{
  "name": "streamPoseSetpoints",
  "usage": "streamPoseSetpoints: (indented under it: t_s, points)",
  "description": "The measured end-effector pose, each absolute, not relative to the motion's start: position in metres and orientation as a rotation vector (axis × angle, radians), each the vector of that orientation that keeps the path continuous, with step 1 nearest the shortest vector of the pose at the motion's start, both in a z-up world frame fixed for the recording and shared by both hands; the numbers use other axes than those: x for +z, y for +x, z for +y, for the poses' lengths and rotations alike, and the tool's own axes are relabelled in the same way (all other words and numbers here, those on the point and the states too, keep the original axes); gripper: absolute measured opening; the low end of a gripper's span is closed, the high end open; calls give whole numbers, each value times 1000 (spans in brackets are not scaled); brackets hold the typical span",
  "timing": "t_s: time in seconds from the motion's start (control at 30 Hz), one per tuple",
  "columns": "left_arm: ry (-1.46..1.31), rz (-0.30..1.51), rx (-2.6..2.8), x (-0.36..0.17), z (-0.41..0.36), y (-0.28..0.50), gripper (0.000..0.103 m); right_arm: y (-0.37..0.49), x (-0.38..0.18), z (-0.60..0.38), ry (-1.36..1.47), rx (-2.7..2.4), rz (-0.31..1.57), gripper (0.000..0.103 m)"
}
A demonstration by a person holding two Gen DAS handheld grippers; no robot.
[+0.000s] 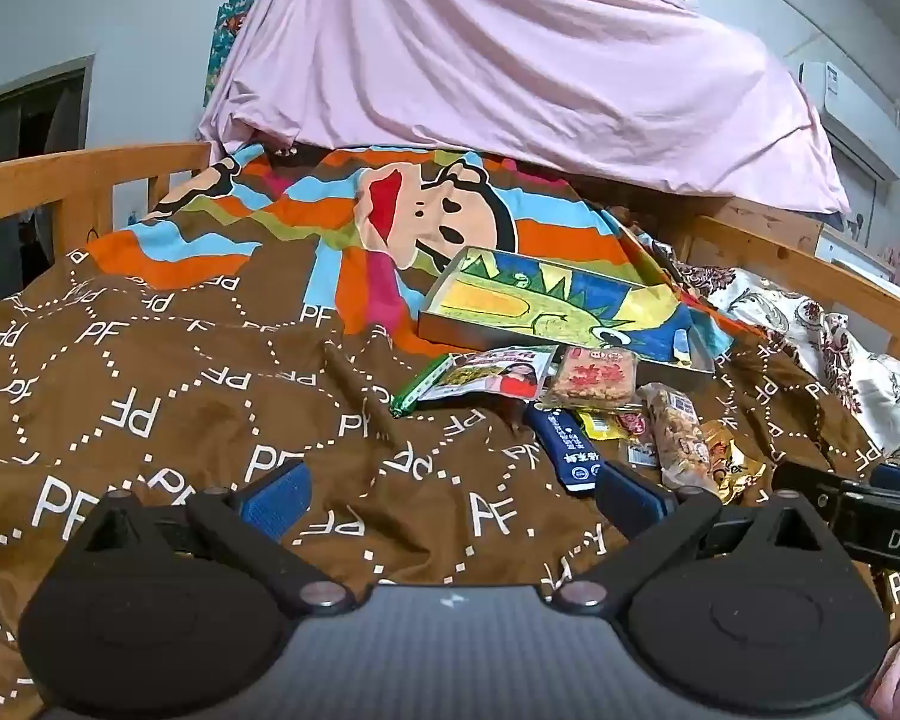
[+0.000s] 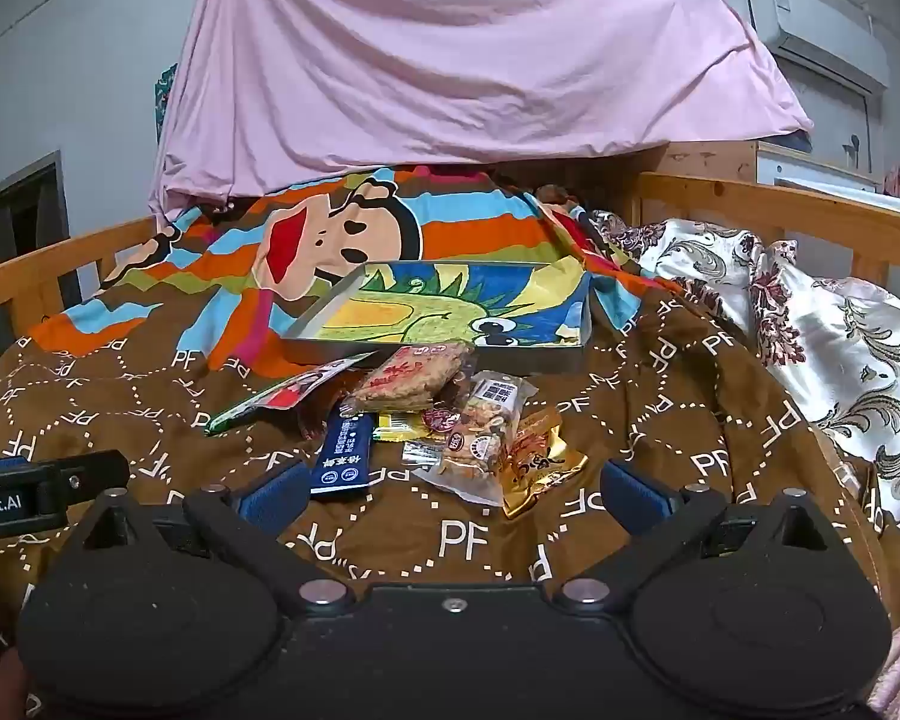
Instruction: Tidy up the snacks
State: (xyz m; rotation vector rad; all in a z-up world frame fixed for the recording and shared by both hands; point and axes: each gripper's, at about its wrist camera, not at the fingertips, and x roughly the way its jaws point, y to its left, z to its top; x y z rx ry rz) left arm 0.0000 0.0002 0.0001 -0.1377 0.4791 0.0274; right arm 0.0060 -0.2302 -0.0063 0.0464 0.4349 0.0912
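Observation:
A heap of snack packets lies on a brown quilt in front of a shallow metal tray point(image 1: 444, 330) point(image 2: 315, 327) lined with a bright drawing. In the heap are a dark blue bar point(image 1: 567, 444) point(image 2: 345, 453), a square rice cracker pack point(image 1: 594, 381) point(image 2: 411, 384), a clear nut bar point(image 1: 678, 441) point(image 2: 480, 438), a gold packet point(image 1: 735, 468) point(image 2: 540, 465) and a green-edged pouch point(image 1: 486, 375) point(image 2: 282, 393). My left gripper point(image 1: 450, 495) stands open left of the heap, over bare quilt. My right gripper point(image 2: 450, 489) is open just short of the heap.
The brown quilt point(image 1: 150, 396) point(image 2: 660, 420) covers a bed with wooden rails point(image 1: 60, 180) point(image 2: 780, 204). A pink sheet point(image 1: 480, 60) point(image 2: 450, 60) hangs behind the tray. A floral blanket point(image 2: 840, 330) is bunched on the right.

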Motion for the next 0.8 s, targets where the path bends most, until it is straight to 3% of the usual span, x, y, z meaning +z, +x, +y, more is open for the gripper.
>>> streamPoseSetpoints:
  t_s: [0.8]
  points:
    - [-141, 467, 25, 2, -3, 0, 103, 7, -6, -231, 47, 94, 442, 103]
